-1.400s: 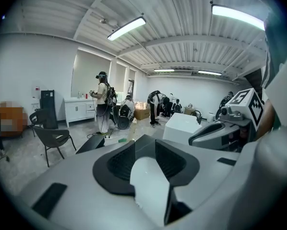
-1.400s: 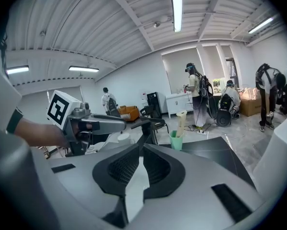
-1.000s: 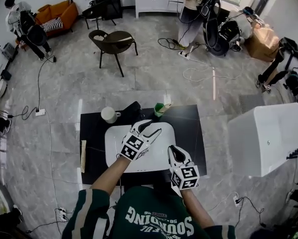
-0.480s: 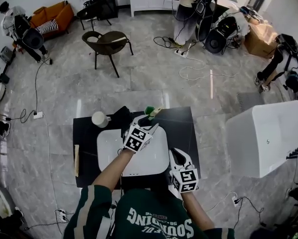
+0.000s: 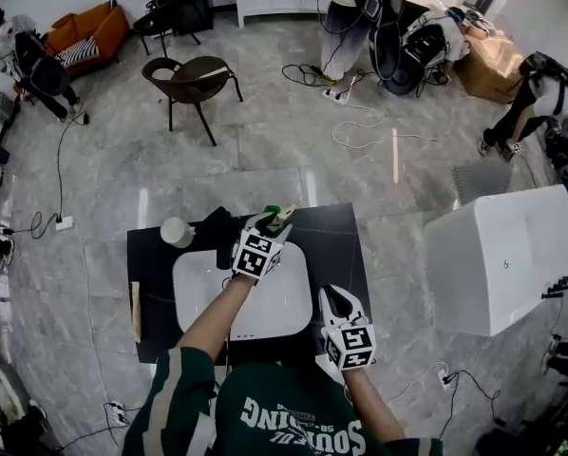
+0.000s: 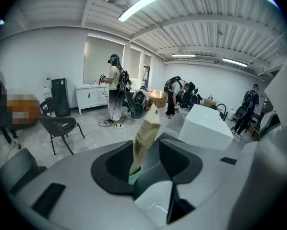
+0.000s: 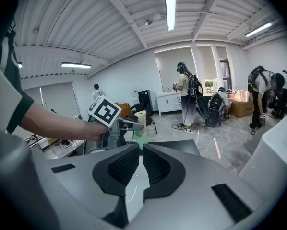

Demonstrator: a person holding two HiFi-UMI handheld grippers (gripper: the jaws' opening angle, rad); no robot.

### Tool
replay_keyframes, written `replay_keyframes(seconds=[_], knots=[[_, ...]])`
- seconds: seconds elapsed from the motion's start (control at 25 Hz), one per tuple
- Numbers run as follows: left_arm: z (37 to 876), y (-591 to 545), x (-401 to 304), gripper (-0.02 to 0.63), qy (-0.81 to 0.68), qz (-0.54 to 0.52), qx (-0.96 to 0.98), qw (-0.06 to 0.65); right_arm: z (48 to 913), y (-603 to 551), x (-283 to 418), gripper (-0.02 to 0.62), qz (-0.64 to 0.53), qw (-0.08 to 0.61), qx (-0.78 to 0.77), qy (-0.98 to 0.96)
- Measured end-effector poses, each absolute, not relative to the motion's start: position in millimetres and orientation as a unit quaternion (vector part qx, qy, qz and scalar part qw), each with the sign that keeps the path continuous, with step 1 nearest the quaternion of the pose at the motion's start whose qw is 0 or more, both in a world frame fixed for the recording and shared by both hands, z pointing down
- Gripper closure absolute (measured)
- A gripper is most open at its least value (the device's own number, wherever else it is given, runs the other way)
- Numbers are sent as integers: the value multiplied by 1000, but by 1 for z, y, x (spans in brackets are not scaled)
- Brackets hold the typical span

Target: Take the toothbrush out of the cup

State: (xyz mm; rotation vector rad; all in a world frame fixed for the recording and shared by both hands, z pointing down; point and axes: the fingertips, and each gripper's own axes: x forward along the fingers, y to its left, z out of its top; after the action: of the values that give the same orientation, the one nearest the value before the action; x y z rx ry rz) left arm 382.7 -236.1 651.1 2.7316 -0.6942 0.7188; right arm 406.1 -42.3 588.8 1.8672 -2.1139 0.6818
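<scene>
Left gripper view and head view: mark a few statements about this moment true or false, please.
1. The wrapped toothbrush stands between the open jaws of the left tool. True. The jaws have just been closing a little, and no pad visibly presses on it.
2. The toothbrush is already out of its cup. False. It stands upright in the green cup.
3. The right tool grips the white cup. False. That cup stands alone at the table's far left, and nothing is between the right tool's jaws.
4. A white basin sits on the black table. True.
</scene>
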Motion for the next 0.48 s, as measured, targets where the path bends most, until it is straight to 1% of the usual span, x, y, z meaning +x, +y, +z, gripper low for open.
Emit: replay_keyframes(seconds=[0.12,0.48], knots=[[653,-242,384,477,-247,241,931,114,591,-42,411,551,234,119,642,-720],[651,-244,375,532,-251,229,935,101,598,-42,408,551,238,116,648,-714]])
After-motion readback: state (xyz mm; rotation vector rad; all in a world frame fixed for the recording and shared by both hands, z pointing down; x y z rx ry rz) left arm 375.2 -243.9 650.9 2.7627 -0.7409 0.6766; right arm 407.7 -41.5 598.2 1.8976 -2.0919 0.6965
